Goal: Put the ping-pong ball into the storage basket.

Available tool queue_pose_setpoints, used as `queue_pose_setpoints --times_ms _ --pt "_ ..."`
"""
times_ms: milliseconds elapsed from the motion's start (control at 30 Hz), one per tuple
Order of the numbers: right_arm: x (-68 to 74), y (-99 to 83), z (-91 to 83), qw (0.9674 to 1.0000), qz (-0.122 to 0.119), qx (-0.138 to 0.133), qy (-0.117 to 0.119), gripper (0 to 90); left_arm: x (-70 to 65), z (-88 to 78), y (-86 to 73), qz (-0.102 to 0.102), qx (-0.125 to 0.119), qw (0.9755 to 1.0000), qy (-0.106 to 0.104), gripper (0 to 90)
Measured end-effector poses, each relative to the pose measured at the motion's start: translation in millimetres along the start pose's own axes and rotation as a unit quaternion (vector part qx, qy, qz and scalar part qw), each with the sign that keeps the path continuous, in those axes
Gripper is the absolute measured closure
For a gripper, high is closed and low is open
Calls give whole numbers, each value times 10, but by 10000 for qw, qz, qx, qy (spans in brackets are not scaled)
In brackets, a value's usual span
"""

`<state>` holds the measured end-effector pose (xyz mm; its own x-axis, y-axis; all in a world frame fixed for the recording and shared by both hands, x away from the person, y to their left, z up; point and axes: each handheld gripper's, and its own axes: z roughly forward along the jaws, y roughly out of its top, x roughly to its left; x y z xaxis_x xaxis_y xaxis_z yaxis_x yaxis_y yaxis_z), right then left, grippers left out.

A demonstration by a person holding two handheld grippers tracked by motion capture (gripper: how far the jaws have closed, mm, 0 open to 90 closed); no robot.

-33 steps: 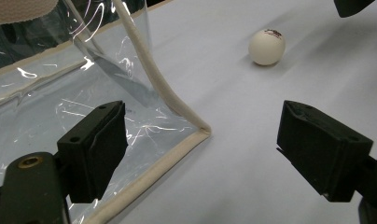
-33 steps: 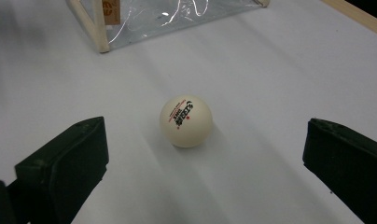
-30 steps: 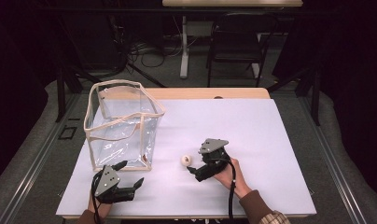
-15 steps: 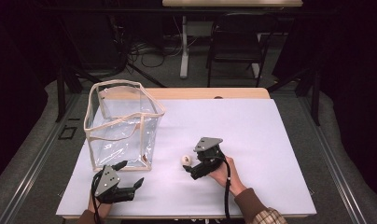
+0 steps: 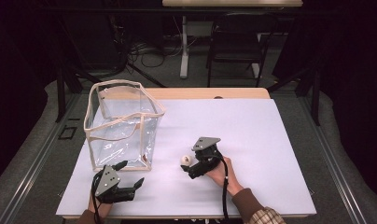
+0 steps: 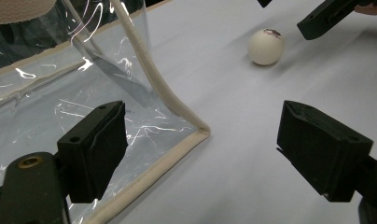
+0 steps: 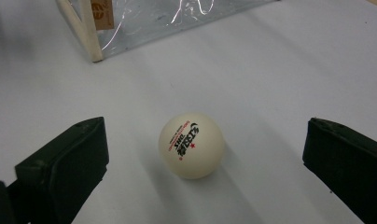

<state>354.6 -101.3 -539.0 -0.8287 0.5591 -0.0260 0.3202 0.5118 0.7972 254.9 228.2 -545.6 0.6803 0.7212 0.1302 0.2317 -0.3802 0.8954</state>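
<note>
On the left side of the white worktop [image 5: 270, 140] stands a see-through bag [image 5: 121, 123] with a cream edge, and its top is open. Just in front of the bag, near the worktop's front edge, the left tongs [image 5: 128, 176] rest low in the person's left hand [image 5: 95, 205]. Their two black jaws are spread wide apart and hold nothing. In the left gripper view, the bottom corner of the bag [image 6: 130, 116] sits between these jaws, closer to the left one, and I cannot tell if it touches. To the right of the bag lies a small white ball [image 5: 186, 159] on the bare worktop, near the bag but not touching it. The ball has red and black print on it. Right next to the ball are the right tongs [image 5: 189, 169], held in the person's right hand [image 5: 219, 170]. In the right gripper view, the ball [image 7: 191, 144] lies in the gap between the two black jaws, about in the middle. The jaws are wide open, and neither one touches the ball.
</note>
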Motion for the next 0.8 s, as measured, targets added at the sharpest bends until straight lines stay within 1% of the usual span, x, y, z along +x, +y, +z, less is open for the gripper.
queue_pose_setpoints --times_ms 100,367,433,500,533,567,600,667,733,767,800 --pt "8 -9 35 10000 43 25 51 0 0 2 0 10 0 10000 -4 161" --pt "10 -24 71 9999 120 36 73 1 -3 5 -1 -12 11 10000 -22 161" --pt "14 -31 84 9998 128 79 99 29 -2 4 -1 -9 12 10000 -21 161" --pt "20 -40 99 9998 123 102 124 94 -2 4 -1 -8 16 10000 -20 161" --pt "26 -42 113 9996 129 174 167 122 -2 4 -1 -5 18 10000 -19 161" --pt "26 -42 113 9996 129 174 167 122 -2 3 -1 0 23 10000 -22 161" --pt "35 -41 127 9996 116 194 164 167 -1 3 -1 0 22 10000 -20 161" --pt "41 -40 129 9996 117 208 152 180 -1 2 -1 -3 22 10000 -21 161" --pt "53 -33 128 9997 74 215 131 246 0 1 -1 -1 24 10000 -20 161" --pt "53 -33 128 9997 74 215 131 246 0 2 -2 -4 22 10000 -16 161" --pt "56 -33 133 9996 80 238 124 287 0 2 -2 -1 24 10000 -17 161"
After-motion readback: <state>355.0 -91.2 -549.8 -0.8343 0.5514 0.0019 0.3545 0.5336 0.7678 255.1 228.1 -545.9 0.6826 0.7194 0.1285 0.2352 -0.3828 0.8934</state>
